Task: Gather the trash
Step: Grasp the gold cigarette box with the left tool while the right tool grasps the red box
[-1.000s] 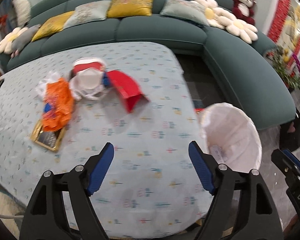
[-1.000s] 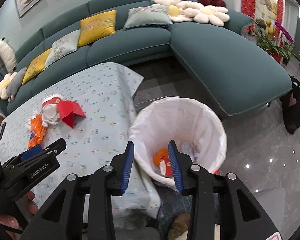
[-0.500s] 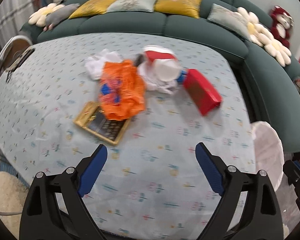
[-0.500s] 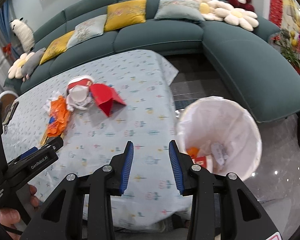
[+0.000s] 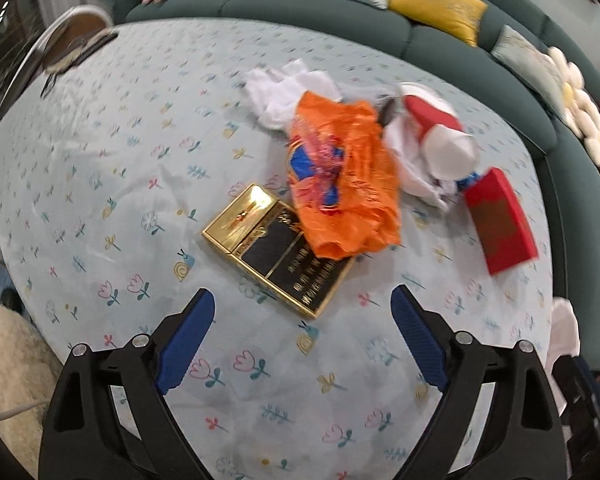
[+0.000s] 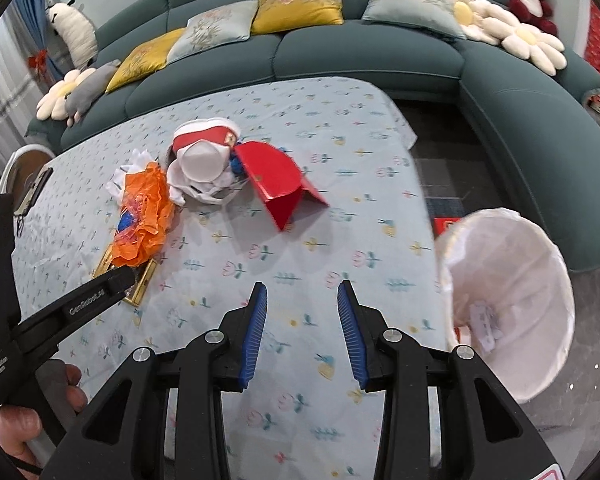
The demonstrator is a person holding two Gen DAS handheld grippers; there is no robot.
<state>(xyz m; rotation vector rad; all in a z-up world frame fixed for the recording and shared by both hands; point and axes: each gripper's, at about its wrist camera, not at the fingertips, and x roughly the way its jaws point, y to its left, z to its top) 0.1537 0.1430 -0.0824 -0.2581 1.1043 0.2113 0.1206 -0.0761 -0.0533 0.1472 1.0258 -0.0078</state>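
Trash lies on the patterned table (image 5: 112, 184): a gold and black box (image 5: 278, 256), an orange plastic bag (image 5: 340, 176) partly over it, white crumpled paper (image 5: 284, 92), a red and white paper cup (image 5: 440, 132) and a red carton (image 5: 500, 224). My left gripper (image 5: 302, 300) is open and empty, just short of the gold box. My right gripper (image 6: 302, 292) is open and empty above the table's near part. The same pile shows in the right wrist view, with the orange bag (image 6: 144, 216), cup (image 6: 204, 152) and red carton (image 6: 278, 176). A white-lined bin (image 6: 508, 312) stands at the table's right edge.
A dark green sofa (image 6: 380, 52) with cushions curves around the far and right sides of the table. A phone (image 6: 34, 192) lies at the table's far left by a round chair. My left gripper's body (image 6: 60, 312) crosses the lower left of the right wrist view.
My left gripper has swung left from the bin side and come close over the gold box and orange bag. My right gripper has moved from above the bin to above the table.
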